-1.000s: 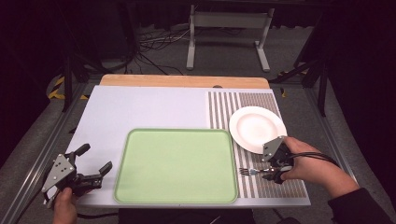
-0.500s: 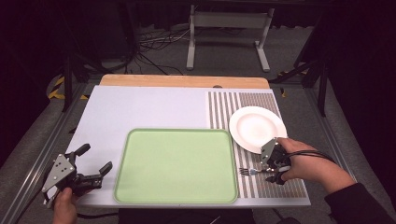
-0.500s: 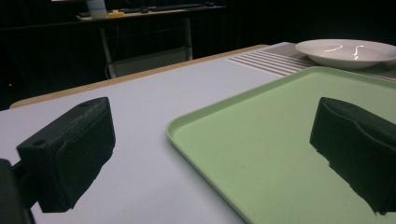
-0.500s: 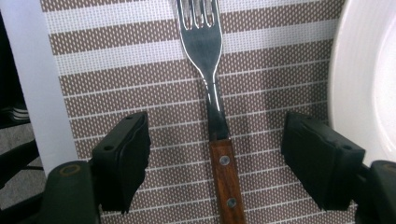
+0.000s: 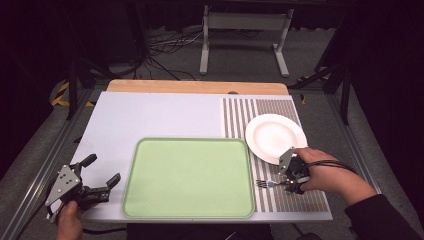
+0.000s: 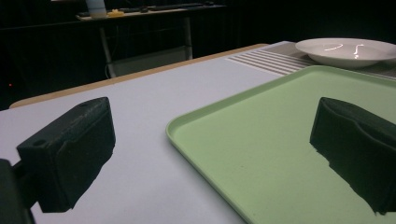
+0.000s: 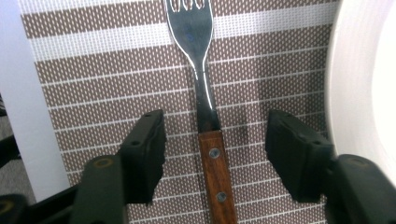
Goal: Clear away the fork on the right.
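A fork (image 7: 205, 93) with a wooden handle lies on the striped placemat (image 7: 93, 70), tines pointing toward the tray. My right gripper (image 7: 215, 149) hangs over it with one jaw on each side of the handle. The jaws have just been closing, and a gap remains on both sides of the handle. In the high view the fork (image 5: 264, 183) sticks out to the left of the right gripper (image 5: 283, 183). My left gripper (image 5: 104, 169) rests open at the table's near left corner, beside the green tray (image 5: 190, 141), with nothing between its jaws.
A white plate (image 5: 276, 137) sits on the placemat (image 5: 240, 115) just behind the right hand, close to the right jaw in the right gripper view. The left gripper (image 6: 212, 151) faces the green tray's (image 6: 210, 135) corner. A wooden strip borders the far edge.
The right hand has edged slightly toward the near edge over the fork handle. The left gripper, tray, plate and fork have stayed where they were.
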`<state>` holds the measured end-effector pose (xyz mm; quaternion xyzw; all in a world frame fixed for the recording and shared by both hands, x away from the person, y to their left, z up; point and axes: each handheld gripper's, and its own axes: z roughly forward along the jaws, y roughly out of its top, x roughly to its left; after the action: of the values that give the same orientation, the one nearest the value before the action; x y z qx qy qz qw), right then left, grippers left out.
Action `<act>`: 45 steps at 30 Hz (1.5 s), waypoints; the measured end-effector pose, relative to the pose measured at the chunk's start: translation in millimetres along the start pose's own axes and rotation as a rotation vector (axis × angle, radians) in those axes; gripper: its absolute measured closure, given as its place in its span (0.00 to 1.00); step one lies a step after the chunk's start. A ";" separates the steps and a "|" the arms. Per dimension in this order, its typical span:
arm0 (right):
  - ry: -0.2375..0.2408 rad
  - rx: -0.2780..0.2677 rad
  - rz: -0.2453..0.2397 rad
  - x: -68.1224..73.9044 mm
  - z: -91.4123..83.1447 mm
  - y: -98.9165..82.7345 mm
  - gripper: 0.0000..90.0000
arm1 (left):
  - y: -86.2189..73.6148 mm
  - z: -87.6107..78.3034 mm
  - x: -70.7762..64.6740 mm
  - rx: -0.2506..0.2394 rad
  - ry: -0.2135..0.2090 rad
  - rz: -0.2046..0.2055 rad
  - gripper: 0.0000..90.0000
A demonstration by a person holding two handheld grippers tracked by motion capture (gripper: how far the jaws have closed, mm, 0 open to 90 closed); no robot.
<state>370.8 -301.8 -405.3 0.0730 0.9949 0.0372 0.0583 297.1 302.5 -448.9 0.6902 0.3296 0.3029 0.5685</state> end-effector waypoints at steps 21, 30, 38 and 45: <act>0.053 0.145 -0.089 -6.0 8.3 1.5 0.85 | -0.1 -0.2 0.4 0.002 -0.005 -0.002 0.01; 0.053 0.145 -0.135 -4.7 8.5 2.3 0.86 | -0.2 0.1 0.0 0.000 -0.003 -0.002 0.01; 0.047 0.141 -0.151 -3.3 7.0 2.2 0.87 | -0.2 0.0 0.3 0.004 -0.003 -0.002 0.01; 0.023 0.122 -0.144 -1.8 -6.4 4.9 0.87 | -0.2 0.0 0.2 0.004 -0.003 -0.003 0.01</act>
<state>372.4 -297.7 -398.3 0.0042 0.9986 -0.0271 0.0450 297.2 302.7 -449.0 0.6913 0.3303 0.3005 0.5681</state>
